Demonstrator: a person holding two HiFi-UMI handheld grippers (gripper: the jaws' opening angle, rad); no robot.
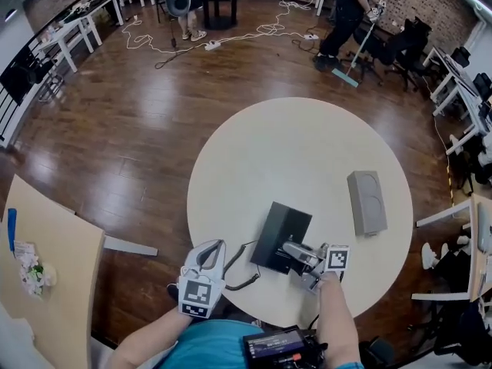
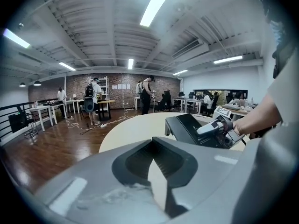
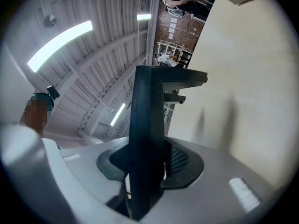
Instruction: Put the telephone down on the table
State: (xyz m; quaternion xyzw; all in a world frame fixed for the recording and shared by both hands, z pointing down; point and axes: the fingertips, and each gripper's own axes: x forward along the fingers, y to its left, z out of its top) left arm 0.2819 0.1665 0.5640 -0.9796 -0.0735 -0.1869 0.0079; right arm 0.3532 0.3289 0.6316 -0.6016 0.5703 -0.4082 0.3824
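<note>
A black telephone (image 1: 280, 233) stands tilted on the near part of the round cream table (image 1: 307, 144). My right gripper (image 1: 297, 250) is shut on its near right edge. In the right gripper view the dark body of the telephone (image 3: 147, 106) runs up from between the jaws of the right gripper (image 3: 145, 169). A black cord (image 1: 244, 266) curls from the telephone toward my left gripper (image 1: 209, 246), which hovers at the table's near left rim. In the left gripper view the left gripper (image 2: 152, 146) has its jaws together with nothing seen between them. Ahead of it are the telephone (image 2: 189, 127) and the right gripper (image 2: 211, 127).
A grey flat box (image 1: 367, 202) lies on the table's right side. A wooden desk (image 1: 46, 260) stands to the near left. On the far wood floor are cables (image 1: 231, 37), office chairs (image 1: 400, 41) and a person with a mop (image 1: 346, 21).
</note>
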